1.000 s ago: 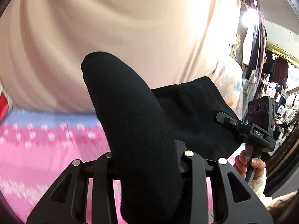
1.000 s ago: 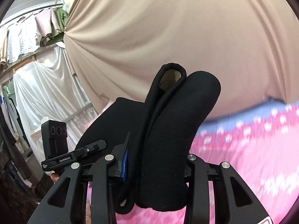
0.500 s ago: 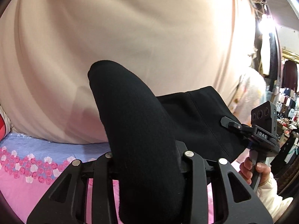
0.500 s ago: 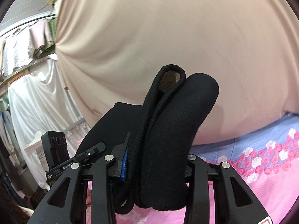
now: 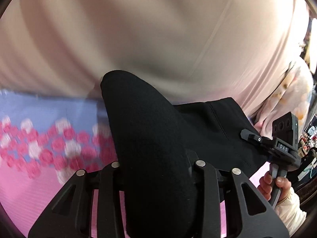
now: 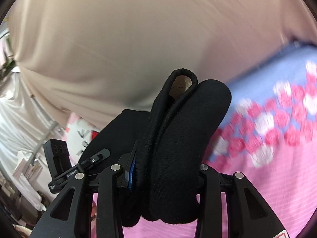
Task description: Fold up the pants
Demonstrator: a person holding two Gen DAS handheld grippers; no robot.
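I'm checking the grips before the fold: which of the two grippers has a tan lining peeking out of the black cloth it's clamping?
The right gripper: its bunch of the black pants shows a tan opening on top. The left gripper's bunch is solid black.

A beige curtain [image 5: 158, 39] blocks ahead; the pink bedspread [image 6: 267, 188] lies open.

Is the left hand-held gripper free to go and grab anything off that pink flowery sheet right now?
Probably not. The left hand-held gripper is clamped on a thick bunch of the black pants, which fills the jaws. The pink flowery sheet lies open below, but the pants would have to be let go first.
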